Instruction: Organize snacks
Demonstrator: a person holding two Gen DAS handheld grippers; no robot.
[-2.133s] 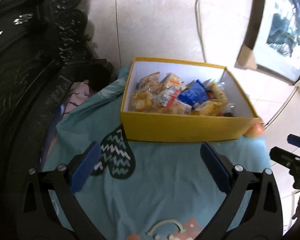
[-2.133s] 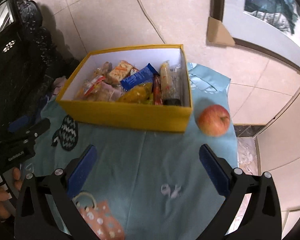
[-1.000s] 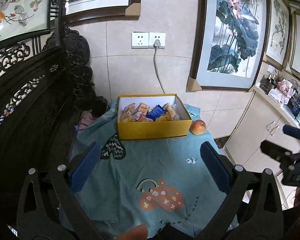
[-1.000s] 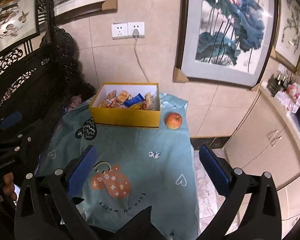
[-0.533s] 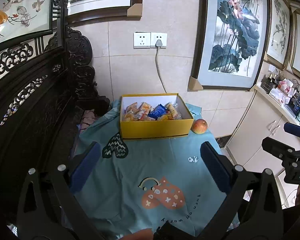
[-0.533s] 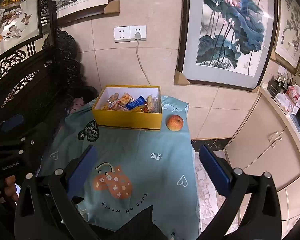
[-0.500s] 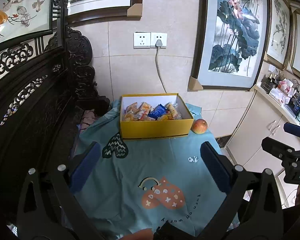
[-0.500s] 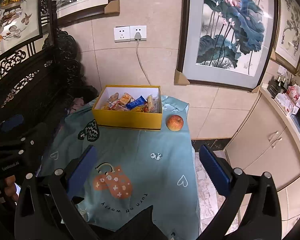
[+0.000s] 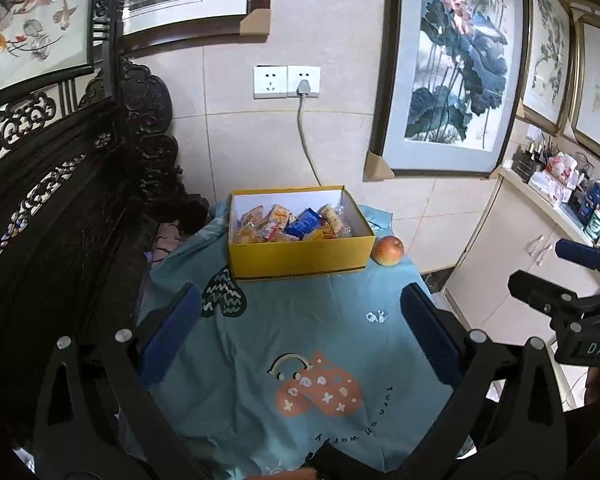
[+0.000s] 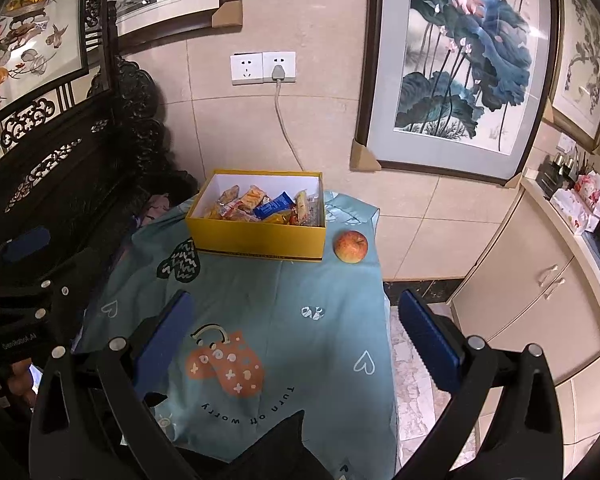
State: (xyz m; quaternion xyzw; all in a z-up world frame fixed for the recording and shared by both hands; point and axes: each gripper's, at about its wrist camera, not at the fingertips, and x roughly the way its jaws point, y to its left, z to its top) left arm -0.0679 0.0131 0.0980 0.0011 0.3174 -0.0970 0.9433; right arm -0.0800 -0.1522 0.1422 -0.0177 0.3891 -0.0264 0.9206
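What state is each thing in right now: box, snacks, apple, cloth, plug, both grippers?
yellow box: lidless, upright on cloth.
snack packets: piled inside box.
apple: on cloth, right of box, apart from it.
tablecloth: spread over table.
plug: in wall socket.
left gripper: open, empty.
right gripper: open, empty.

Beige tiled wall (image 9: 332, 140); double socket (image 9: 287, 82) with one cable plugged in. Framed lotus painting (image 10: 460, 68) leaning against it. Dark carved wooden screen (image 9: 60, 200) left. Cream cabinets (image 10: 540, 280) right, countertop clutter indistinct. Marble floor (image 10: 412, 380).
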